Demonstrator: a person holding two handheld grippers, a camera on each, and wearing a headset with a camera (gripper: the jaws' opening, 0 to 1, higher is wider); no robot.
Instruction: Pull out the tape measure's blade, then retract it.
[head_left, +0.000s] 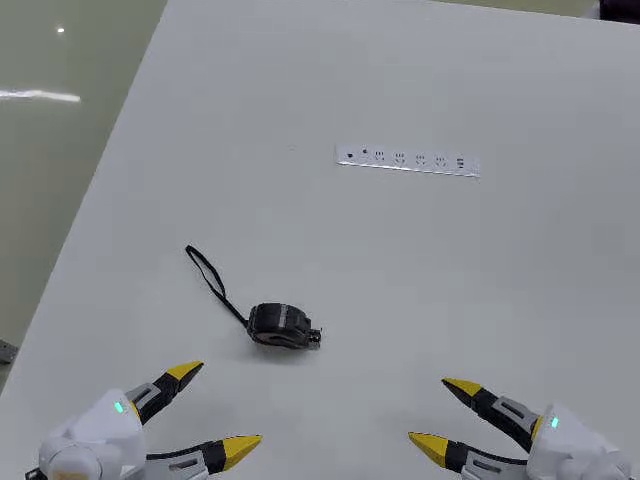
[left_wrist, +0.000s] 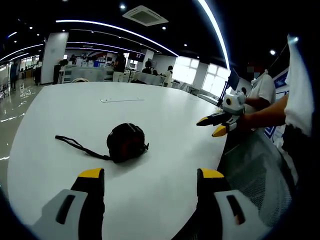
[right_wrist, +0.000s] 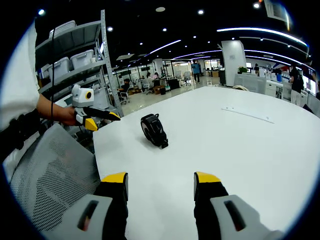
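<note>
A black tape measure (head_left: 282, 326) lies on the white table (head_left: 400, 260), its black wrist strap (head_left: 210, 277) trailing to the upper left and its blade hook facing right. The left gripper view shows it (left_wrist: 126, 142) ahead, and it (right_wrist: 153, 129) also lies ahead in the right gripper view. My left gripper (head_left: 220, 410) hovers at the near left edge, open and holding nothing, below and left of the tape measure. My right gripper (head_left: 445, 415) hovers at the near right, open too, with nothing between its yellow-tipped fingers. Each gripper appears in the other's view: right gripper (left_wrist: 216, 125), left gripper (right_wrist: 99, 119).
A white power strip (head_left: 408, 160) lies flat farther back on the table. The table's left edge (head_left: 90, 190) drops to a glossy floor. A grey mesh chair (right_wrist: 50, 170) stands at the near side. Shelving and people stand in the background.
</note>
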